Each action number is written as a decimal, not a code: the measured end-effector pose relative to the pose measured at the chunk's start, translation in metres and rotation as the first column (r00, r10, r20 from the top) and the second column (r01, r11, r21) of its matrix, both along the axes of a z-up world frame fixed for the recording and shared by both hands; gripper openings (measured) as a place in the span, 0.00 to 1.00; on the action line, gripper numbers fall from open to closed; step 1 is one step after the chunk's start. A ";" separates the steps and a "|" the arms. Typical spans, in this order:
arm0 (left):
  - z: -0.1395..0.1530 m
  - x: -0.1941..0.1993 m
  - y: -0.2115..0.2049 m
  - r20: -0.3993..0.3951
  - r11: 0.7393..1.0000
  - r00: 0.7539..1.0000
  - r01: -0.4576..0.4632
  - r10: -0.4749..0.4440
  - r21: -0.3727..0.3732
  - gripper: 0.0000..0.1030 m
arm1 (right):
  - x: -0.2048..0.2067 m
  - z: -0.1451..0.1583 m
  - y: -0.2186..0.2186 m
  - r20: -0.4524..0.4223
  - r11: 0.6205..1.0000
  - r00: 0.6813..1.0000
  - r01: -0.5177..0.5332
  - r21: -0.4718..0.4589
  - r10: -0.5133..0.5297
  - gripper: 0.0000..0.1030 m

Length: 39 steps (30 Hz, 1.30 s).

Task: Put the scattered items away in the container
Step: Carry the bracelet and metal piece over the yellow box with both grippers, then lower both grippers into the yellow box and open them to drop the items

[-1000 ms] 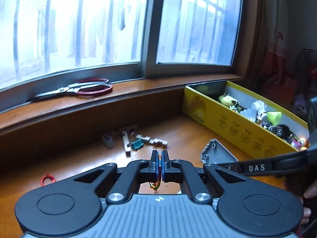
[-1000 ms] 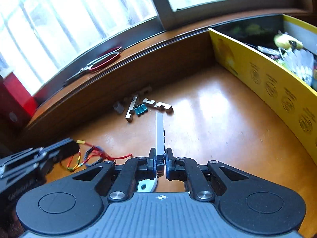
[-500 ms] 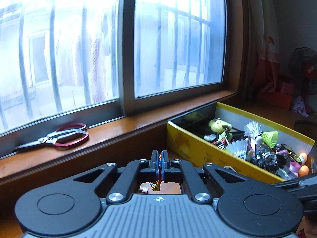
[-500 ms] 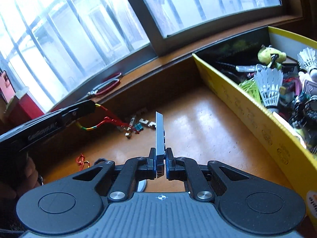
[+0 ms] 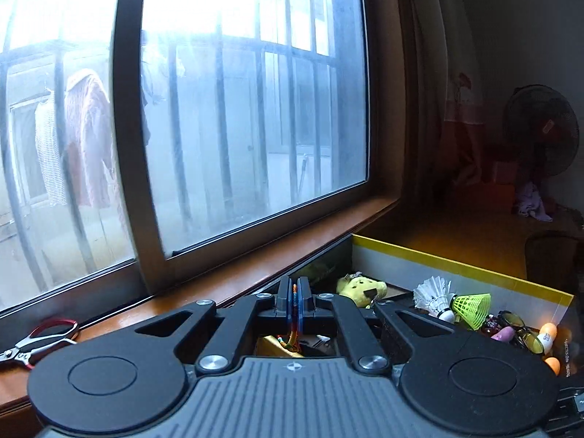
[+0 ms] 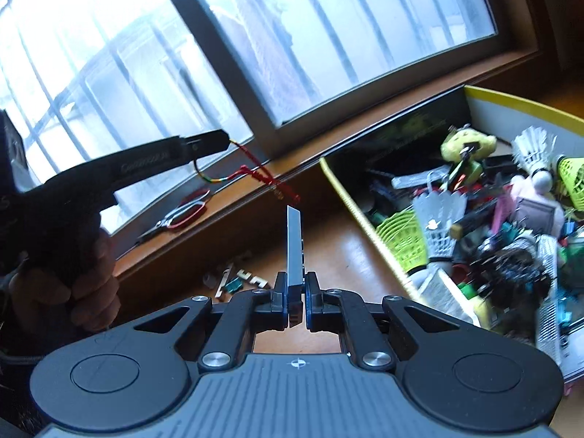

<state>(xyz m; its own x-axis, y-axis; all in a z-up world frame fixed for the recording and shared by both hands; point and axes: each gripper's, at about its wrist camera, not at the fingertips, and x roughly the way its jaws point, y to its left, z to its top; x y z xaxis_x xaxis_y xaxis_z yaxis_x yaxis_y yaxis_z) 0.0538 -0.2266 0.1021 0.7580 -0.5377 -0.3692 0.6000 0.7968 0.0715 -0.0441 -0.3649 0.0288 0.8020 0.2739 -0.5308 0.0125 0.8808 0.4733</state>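
Presently, a braided cord [image 6: 252,175] is clamped between the fingers of the left gripper [image 5: 293,301]; in the right wrist view it is seen dangling in the air from the tip, above the tabletop [image 6: 339,252] and short of the box [image 5: 456,268]. In the left wrist view only a short multicoloured length is seen hanging below the closed fingers. A flat grey plate [image 6: 294,244] is held upright between the fingers of the right gripper [image 6: 295,301], edge-on to the camera, over the tabletop just beside the box's near wall. The yellow box is filled with shuttlecocks [image 6: 438,222], a yellow plush toy [image 5: 361,288] and other small things. A cluster of small metal pieces [image 6: 237,279] is left lying on the tabletop near the sill's wooden face. Red-handled scissors [image 6: 182,213] are seen resting on the windowsill [image 5: 237,284].
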 end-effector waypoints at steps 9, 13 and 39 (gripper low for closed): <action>-0.021 0.025 -0.090 -0.035 0.996 0.996 0.085 -0.084 0.037 0.03 | -0.002 -0.006 -0.062 0.018 0.995 0.995 0.100 0.004 -0.101 0.10; -0.036 0.037 -0.125 -0.068 0.991 0.990 0.124 -0.120 0.052 0.03 | -0.004 -0.013 -0.092 0.002 0.986 0.986 0.167 0.016 -0.167 0.10; -0.082 0.067 -0.184 -0.180 0.974 0.969 0.191 -0.168 0.118 0.32 | -0.002 -0.037 -0.153 -0.087 0.927 0.924 0.374 0.006 -0.373 0.25</action>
